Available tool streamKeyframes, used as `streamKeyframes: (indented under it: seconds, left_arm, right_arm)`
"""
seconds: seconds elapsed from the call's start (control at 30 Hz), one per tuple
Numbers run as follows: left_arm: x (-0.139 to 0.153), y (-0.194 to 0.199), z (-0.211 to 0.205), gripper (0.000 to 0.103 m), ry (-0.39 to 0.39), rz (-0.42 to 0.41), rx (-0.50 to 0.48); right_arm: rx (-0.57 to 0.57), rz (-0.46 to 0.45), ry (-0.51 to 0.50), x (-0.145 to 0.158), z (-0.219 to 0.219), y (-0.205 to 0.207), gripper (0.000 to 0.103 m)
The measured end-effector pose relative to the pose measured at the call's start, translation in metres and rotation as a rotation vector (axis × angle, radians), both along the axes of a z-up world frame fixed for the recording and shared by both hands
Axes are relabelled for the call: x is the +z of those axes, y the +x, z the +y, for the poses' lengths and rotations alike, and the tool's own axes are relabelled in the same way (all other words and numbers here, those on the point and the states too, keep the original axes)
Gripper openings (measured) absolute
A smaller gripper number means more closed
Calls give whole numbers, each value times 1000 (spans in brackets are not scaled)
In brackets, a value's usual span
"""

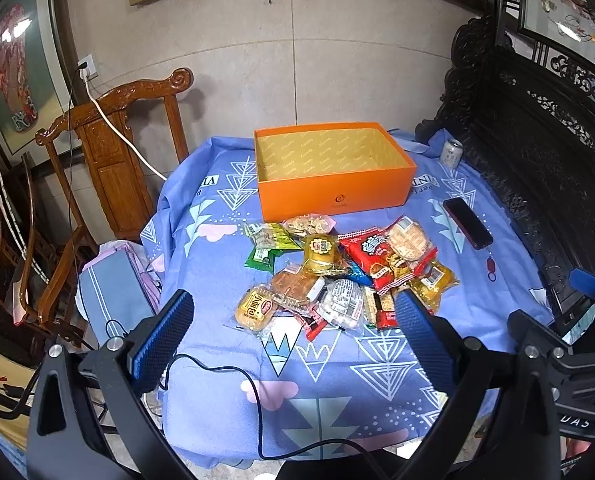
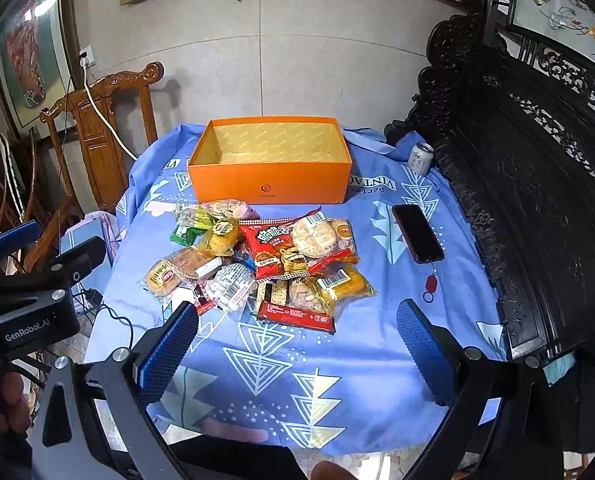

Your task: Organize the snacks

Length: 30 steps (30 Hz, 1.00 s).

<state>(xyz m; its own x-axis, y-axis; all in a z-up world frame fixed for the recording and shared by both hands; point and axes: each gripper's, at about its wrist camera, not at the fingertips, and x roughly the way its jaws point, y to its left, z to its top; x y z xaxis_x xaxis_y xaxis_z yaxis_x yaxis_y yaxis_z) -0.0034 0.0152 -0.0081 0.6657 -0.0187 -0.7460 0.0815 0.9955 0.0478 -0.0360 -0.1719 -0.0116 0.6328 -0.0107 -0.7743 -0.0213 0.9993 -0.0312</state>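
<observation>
Both grippers [image 1: 293, 308] [image 2: 297, 320] gape; one orange box [image 2: 269, 180], one phone [image 2: 417, 234].

A heap of wrapped snacks [image 2: 265, 264] lies mid-worktop, just before an open, empty orange box [image 2: 269, 160] near the far edge.

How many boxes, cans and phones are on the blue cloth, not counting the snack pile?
Orange box: 1
Drink can: 1
Phone: 1
Total: 3
The snack pile overlaps too much for an exact count.
</observation>
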Motion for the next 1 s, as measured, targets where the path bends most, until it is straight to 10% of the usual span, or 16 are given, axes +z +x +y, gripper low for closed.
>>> streamKeyframes:
  seconds: [1.0]
  left_arm:
    - [-7,15,6,99,6,26,-10]
  right_arm:
    - [-10,32,-5,-5,5,19,100]
